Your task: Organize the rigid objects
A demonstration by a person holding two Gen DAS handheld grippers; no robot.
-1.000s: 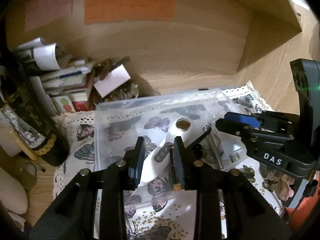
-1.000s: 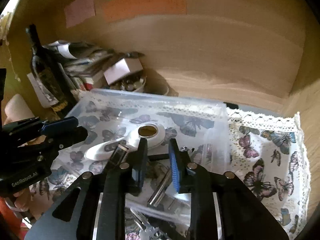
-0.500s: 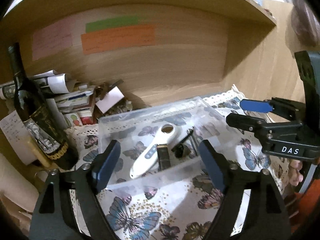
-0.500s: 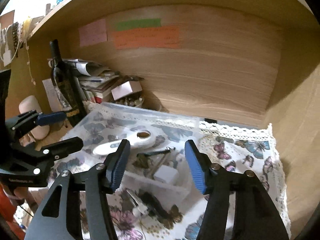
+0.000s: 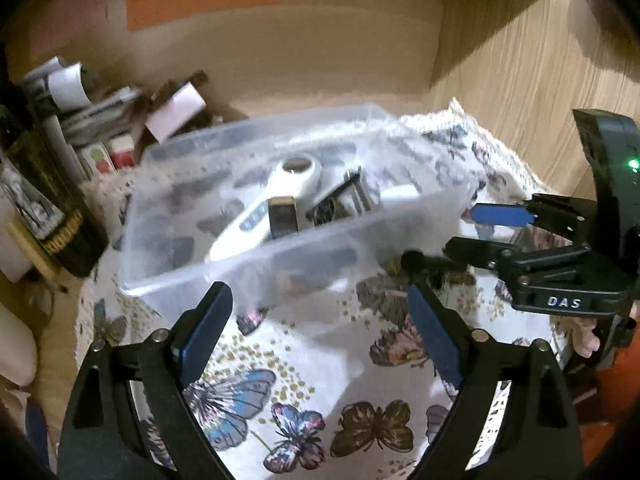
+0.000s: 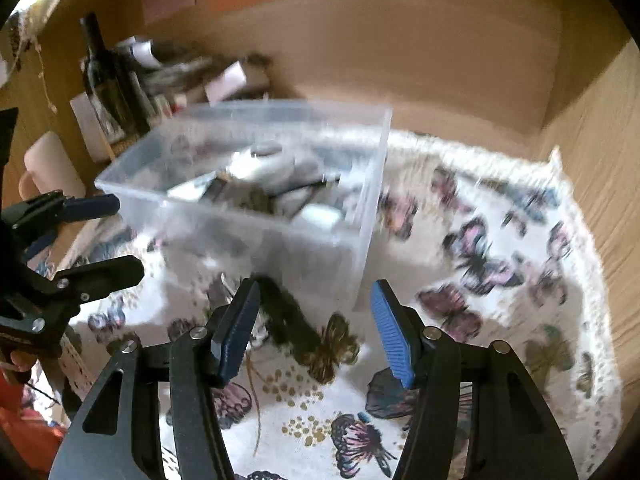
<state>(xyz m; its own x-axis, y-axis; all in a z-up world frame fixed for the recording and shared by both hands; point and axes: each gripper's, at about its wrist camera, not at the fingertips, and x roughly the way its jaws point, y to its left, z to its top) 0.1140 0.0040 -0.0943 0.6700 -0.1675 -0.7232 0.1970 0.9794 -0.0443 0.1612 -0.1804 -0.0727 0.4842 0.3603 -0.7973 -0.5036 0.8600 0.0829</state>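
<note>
Left claw (image 5: 316,328) wide open, empty, right claw (image 6: 314,326) wide open, empty, clear plastic bin (image 5: 240,276) holding white handheld device (image 5: 280,196), butterfly-print cloth (image 6: 480,280) beneath.

— Where's the bin (image 5: 192,240)?

— On the cloth (image 5: 304,352), near the back wall. In it: a thermometer (image 5: 272,200), a metal block (image 5: 283,221) against it, rods (image 5: 352,196) just right.

— And left of the bin?

— A bottle (image 6: 105,80), with stacked papers (image 5: 80,108) behind the bin's left corner. A dark piece (image 6: 290,316) lies before the bin.
</note>
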